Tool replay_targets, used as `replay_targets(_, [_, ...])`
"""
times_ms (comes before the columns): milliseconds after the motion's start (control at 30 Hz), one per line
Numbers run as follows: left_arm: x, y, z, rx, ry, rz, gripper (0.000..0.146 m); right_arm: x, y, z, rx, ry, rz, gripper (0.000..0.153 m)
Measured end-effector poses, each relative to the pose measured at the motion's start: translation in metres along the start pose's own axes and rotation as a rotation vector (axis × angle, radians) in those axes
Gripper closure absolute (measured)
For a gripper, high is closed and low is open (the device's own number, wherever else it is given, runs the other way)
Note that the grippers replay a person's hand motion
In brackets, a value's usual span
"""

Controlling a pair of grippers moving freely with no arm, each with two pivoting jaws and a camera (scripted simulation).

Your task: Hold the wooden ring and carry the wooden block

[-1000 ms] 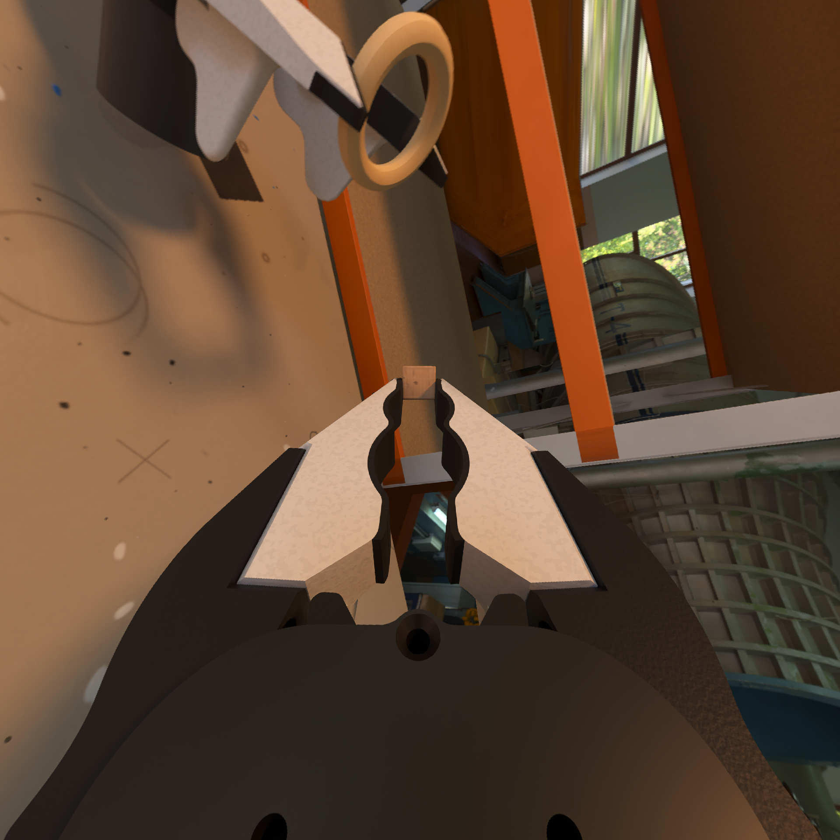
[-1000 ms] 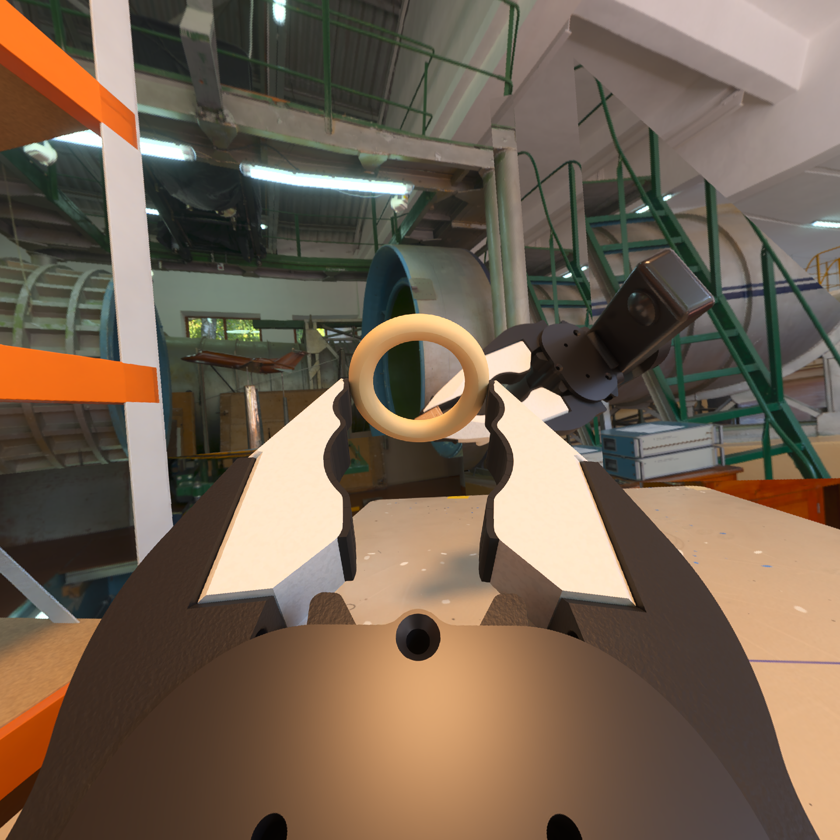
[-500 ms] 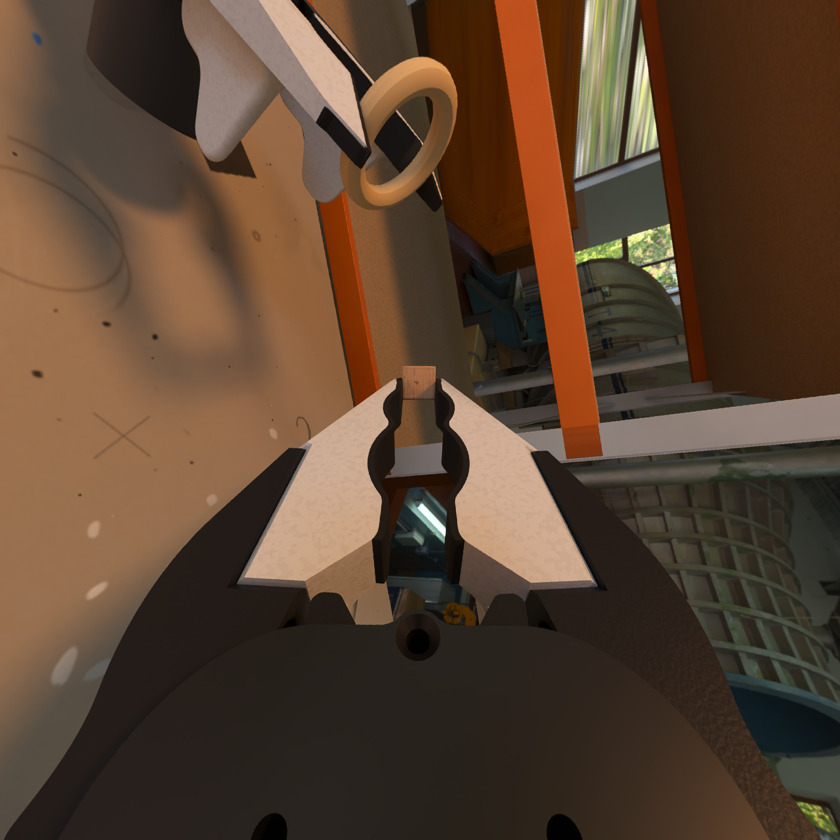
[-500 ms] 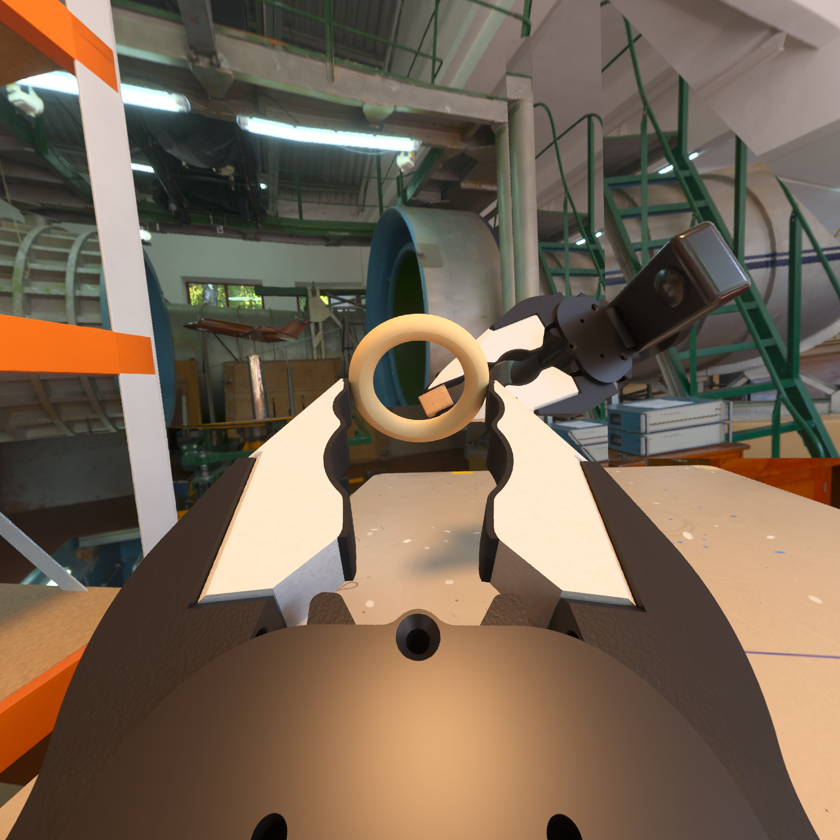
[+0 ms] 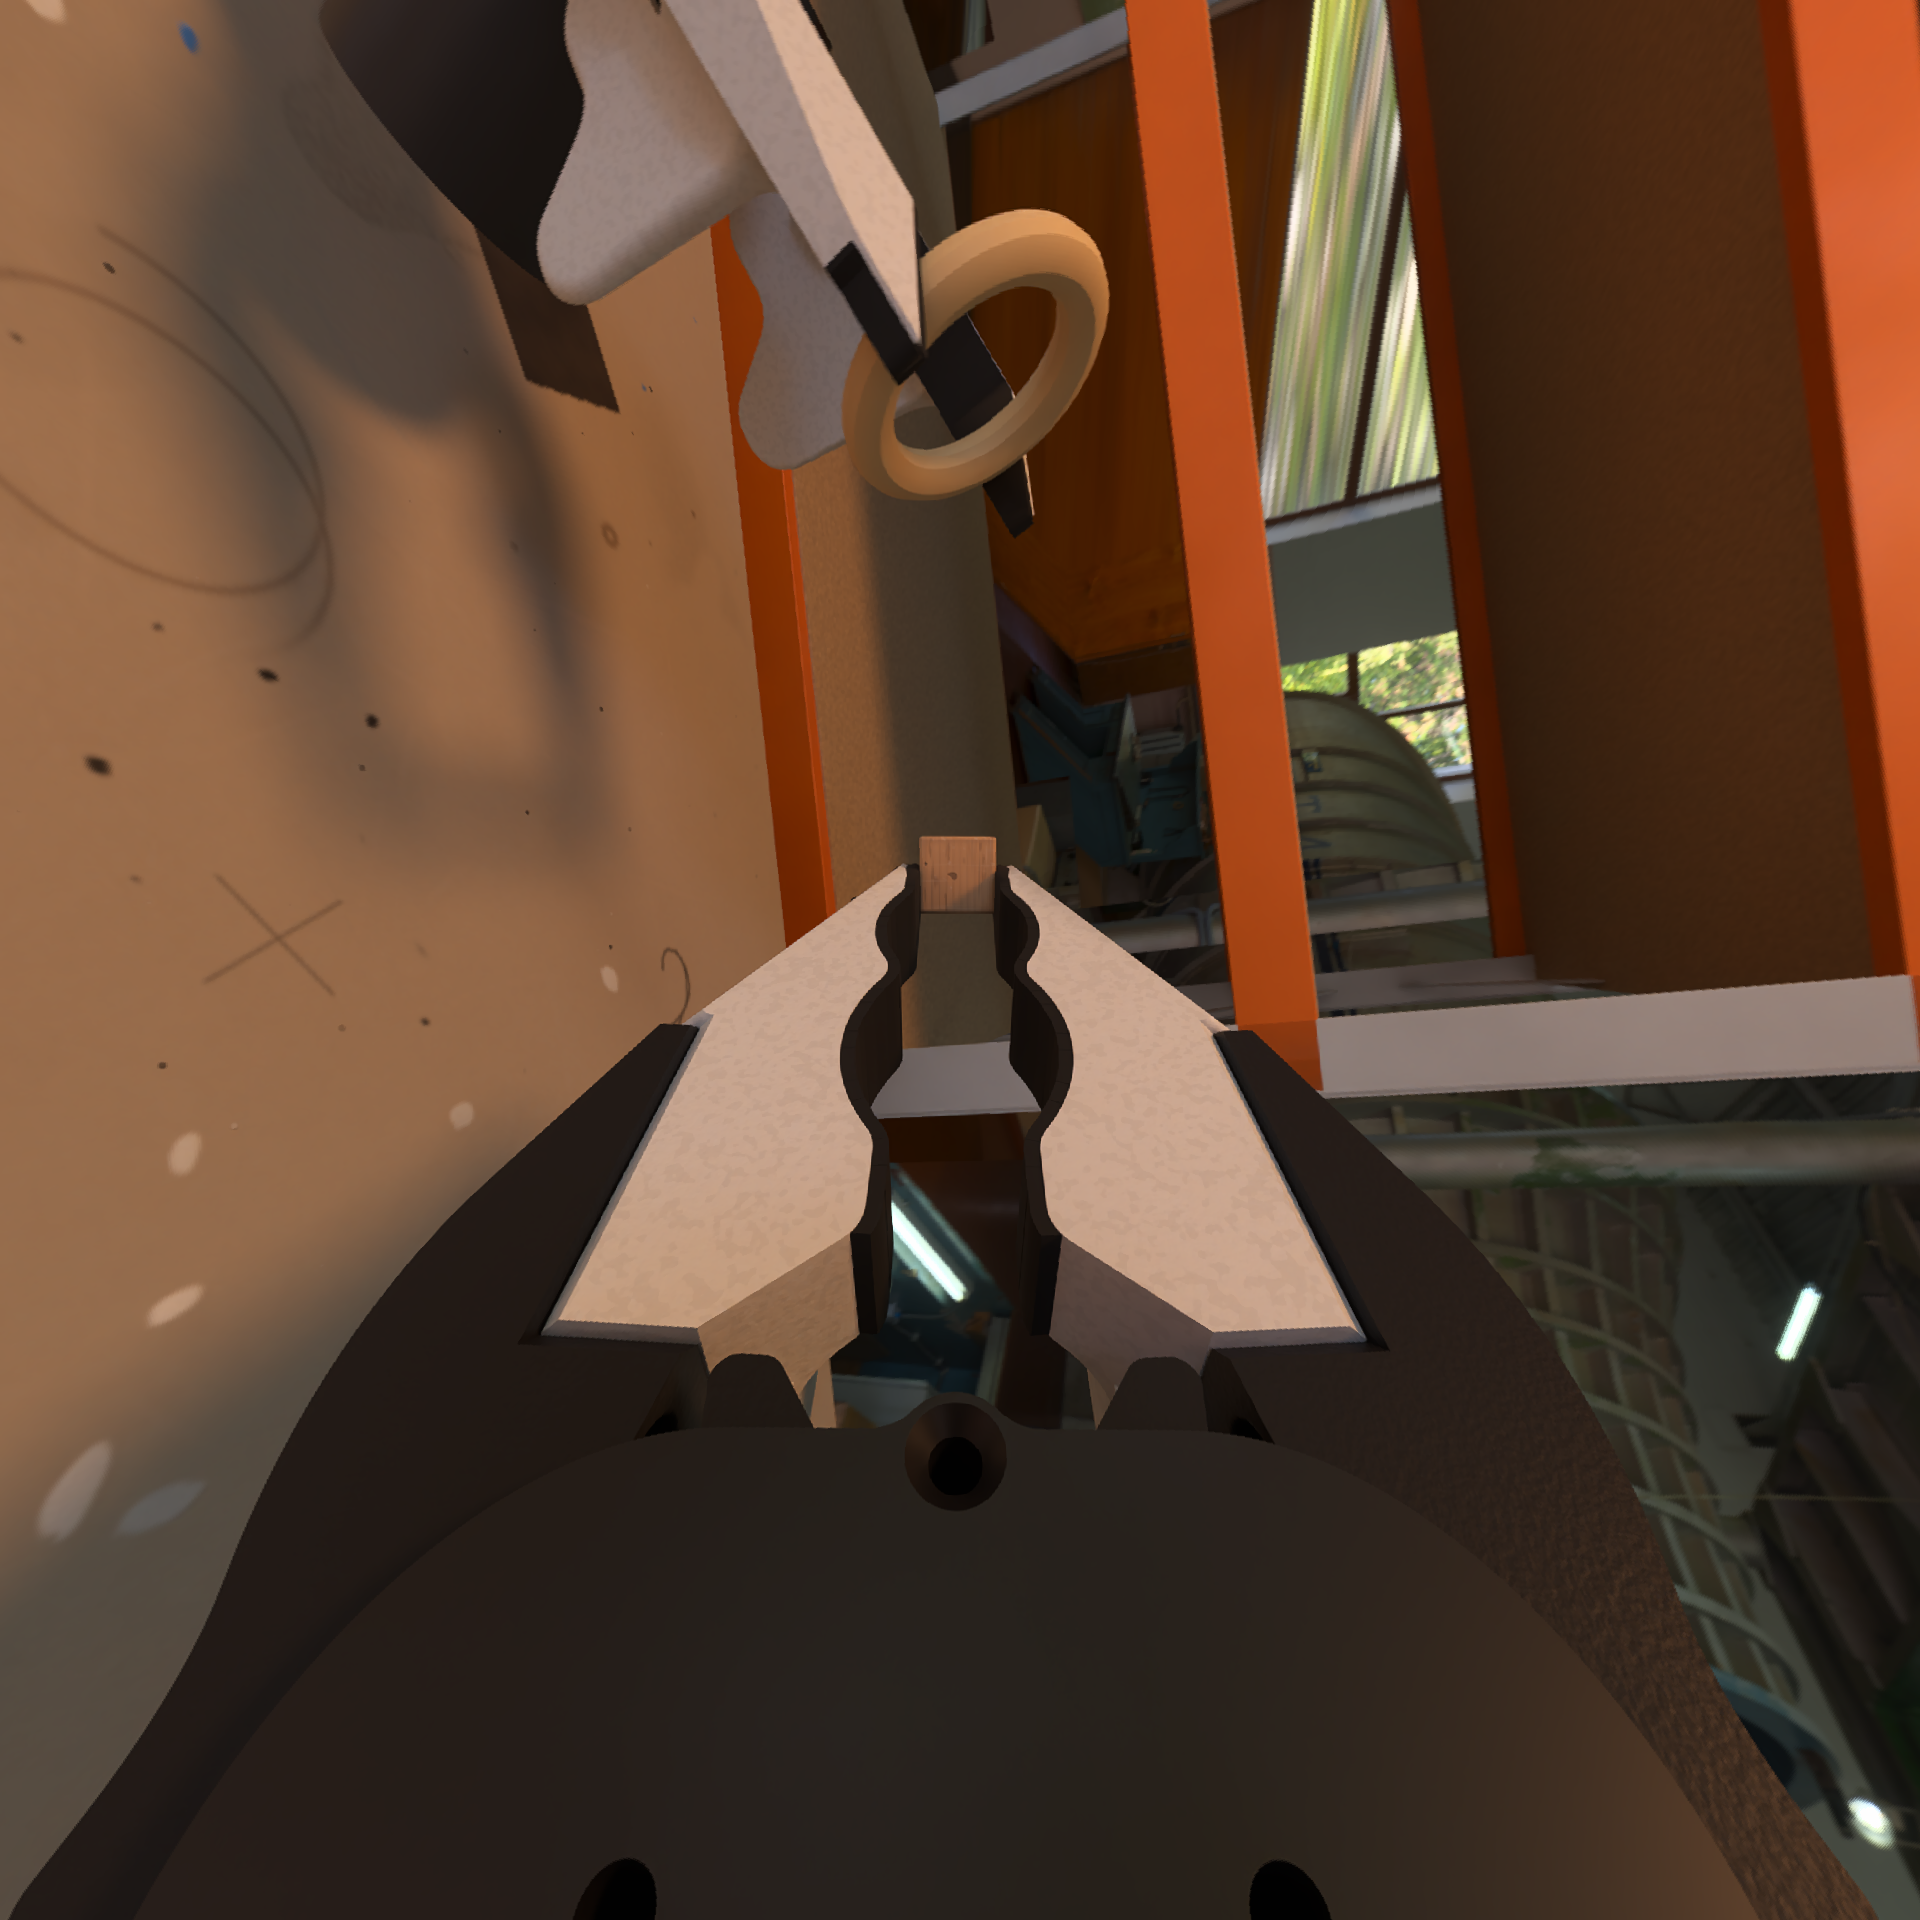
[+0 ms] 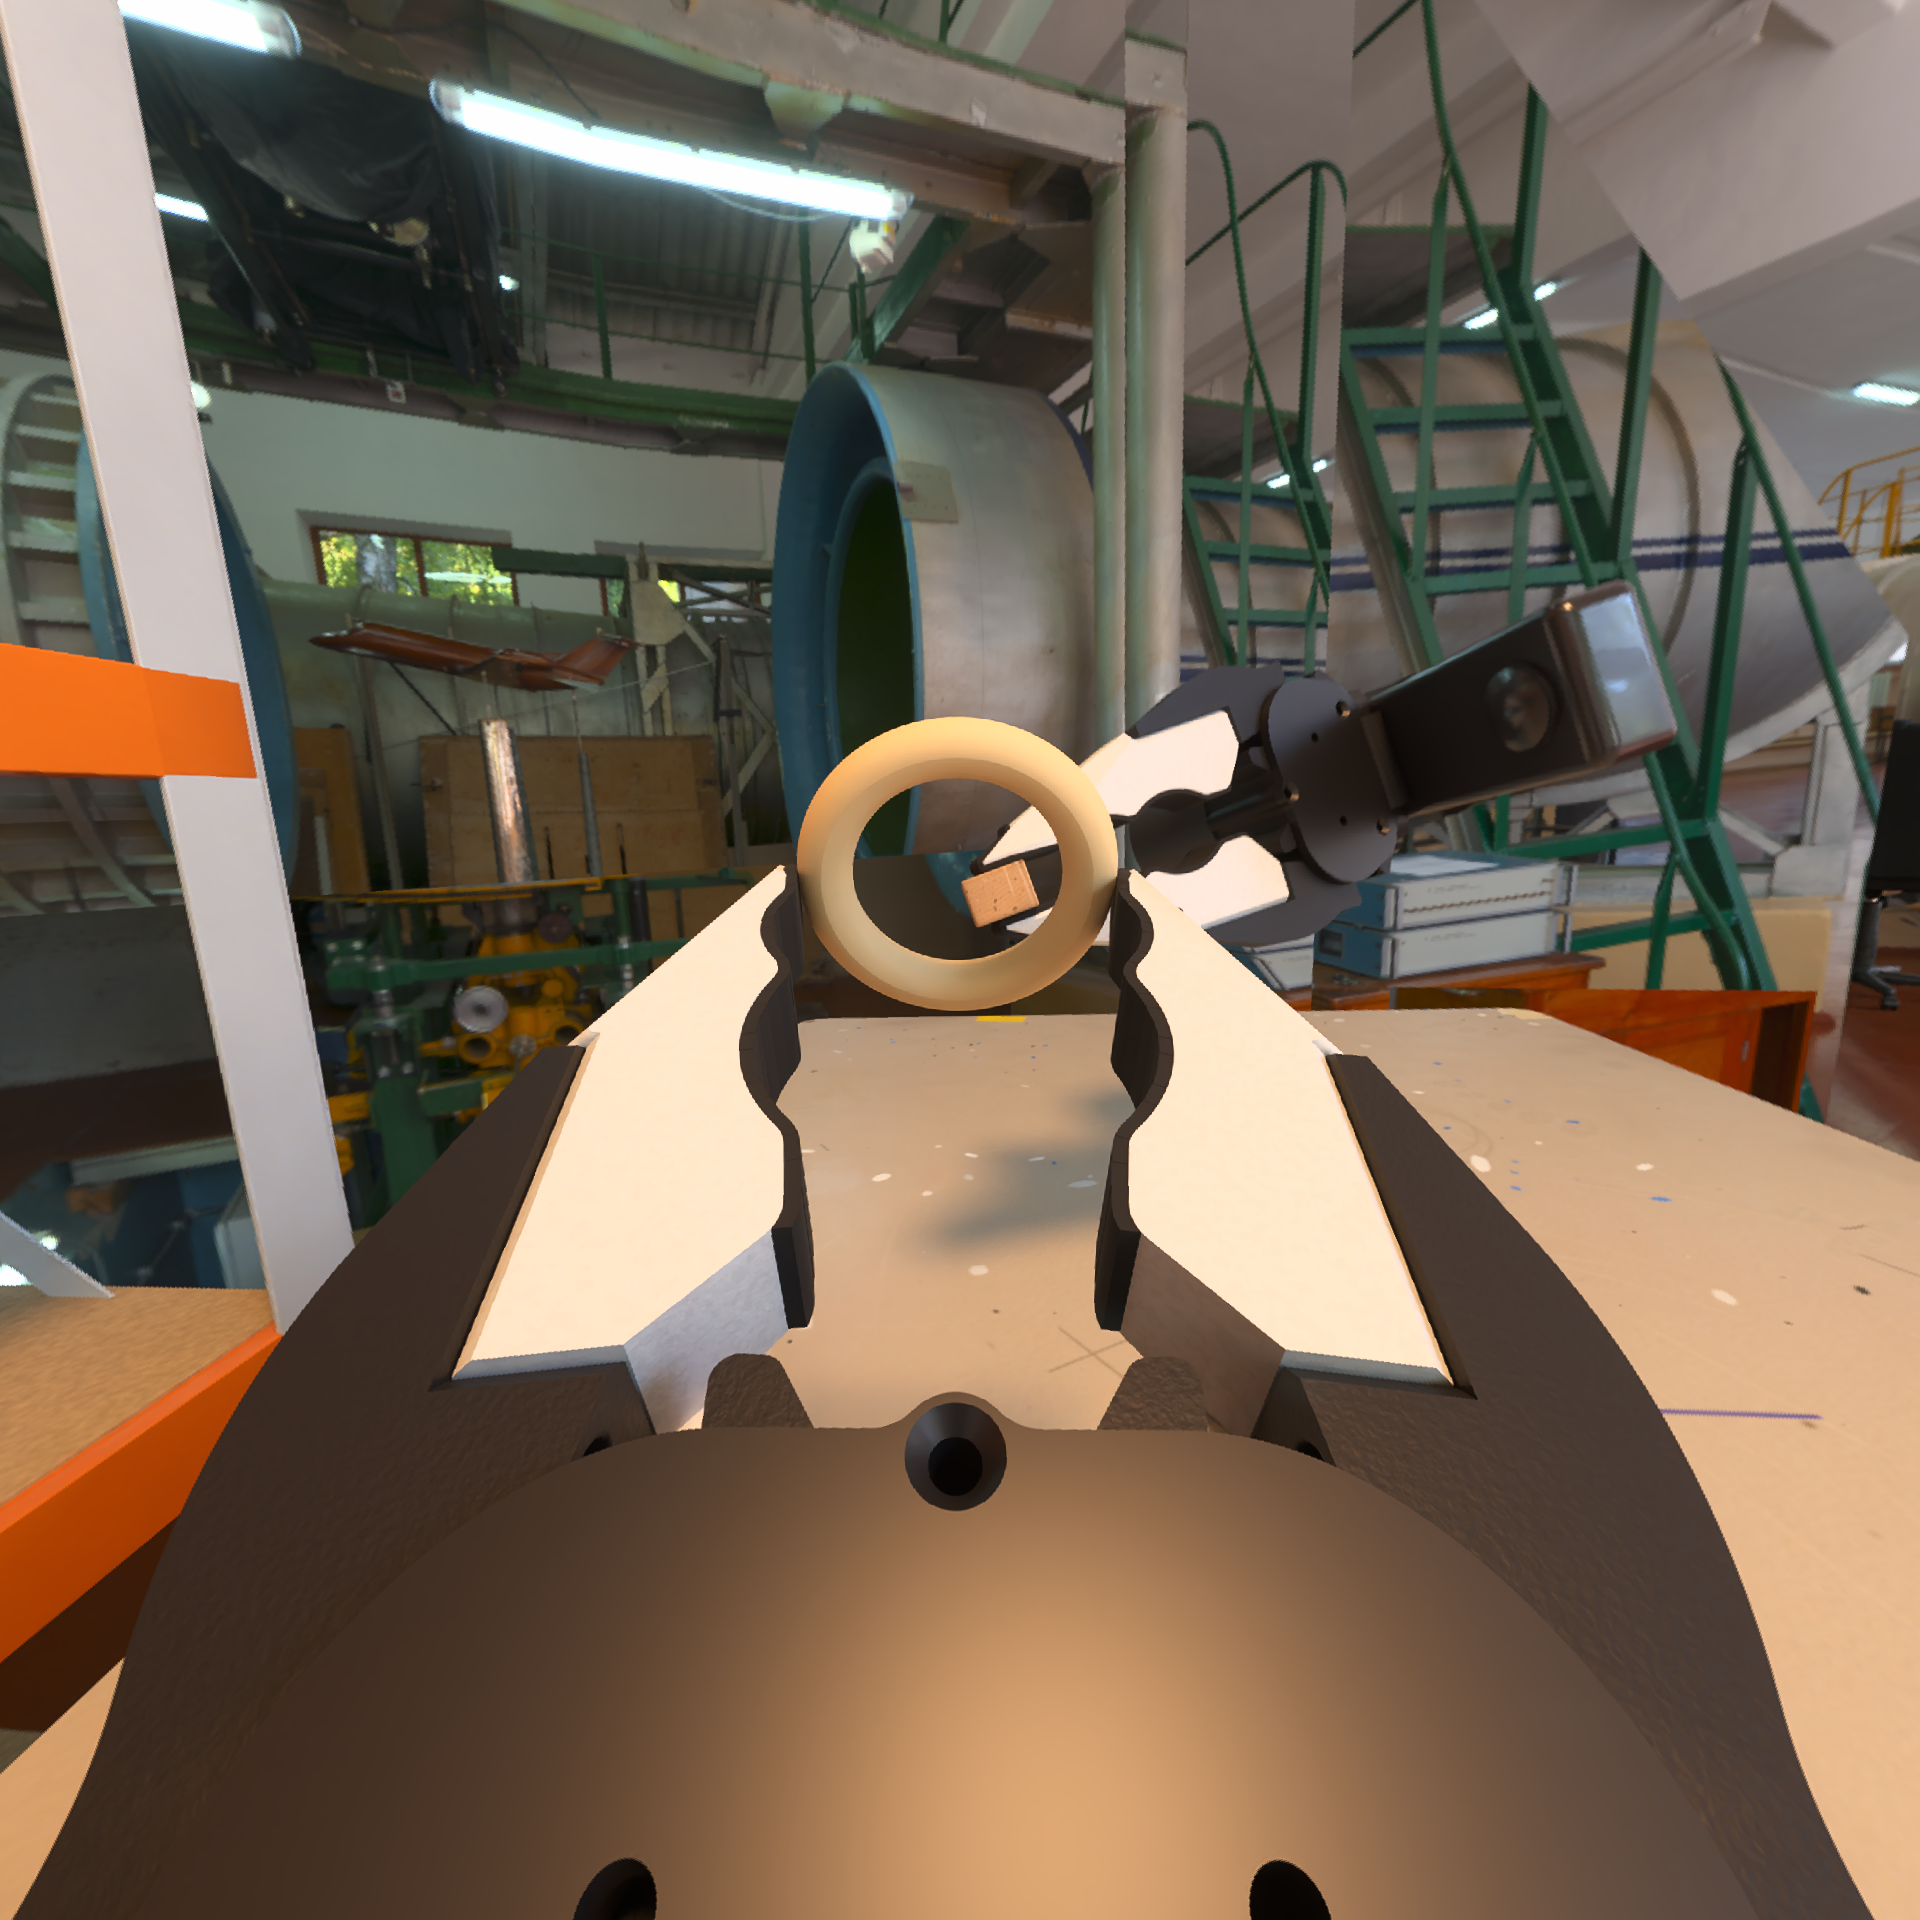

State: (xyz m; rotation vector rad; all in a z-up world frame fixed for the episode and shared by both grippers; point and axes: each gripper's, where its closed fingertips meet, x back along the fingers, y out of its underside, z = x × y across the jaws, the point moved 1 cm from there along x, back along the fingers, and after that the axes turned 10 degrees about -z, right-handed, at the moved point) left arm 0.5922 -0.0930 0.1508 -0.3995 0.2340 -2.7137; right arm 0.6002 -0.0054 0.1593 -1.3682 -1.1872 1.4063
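Left gripper [image 5: 957,883] is clamped on the block [image 5: 957,874] at its fingertips, held in the air beside the table [image 5: 312,727]. Right gripper [image 6: 957,894] grips the ring [image 6: 957,862] upright between its tips, above the table. In the right wrist view, the block shows through the ring's hole.

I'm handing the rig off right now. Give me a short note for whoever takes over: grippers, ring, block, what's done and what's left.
Right gripper: shut on the wooden ring, held upright above the table.
Left gripper: shut on the wooden block, pinched at the fingertips, in the air.
From the right wrist view the block shows through the ring's hole, on its far side.
Done: both pieces picked up.
Left: hold the ring steady and keep carrying the block; probably through the ring.
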Motion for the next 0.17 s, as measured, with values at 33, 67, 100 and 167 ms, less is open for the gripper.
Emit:
replay_targets(33, [0.0001, -0.0007, -0.0006, 0.010, 0.010, 0.008, 0.133, 0.0008, -0.0013, 0.0000, 0.004, 0.003, 0.008, 0.093])
replay_targets(67, [-0.0004, -0.0008, -0.0020, 0.019, 0.008, 0.007, 0.133, 0.0013, -0.0022, -0.0002, 0.008, 0.003, 0.017, 0.093])
replay_targets(100, [-0.0013, -0.0002, -0.0035, 0.024, 0.002, 0.000, 0.133, 0.0013, -0.0017, 0.0001, 0.009, 0.005, 0.015, 0.093])
replay_targets(167, [-0.0027, 0.0010, -0.0053, 0.019, -0.009, -0.017, 0.133, 0.0013, 0.0015, 0.0005, 0.000, 0.006, -0.012, 0.093])
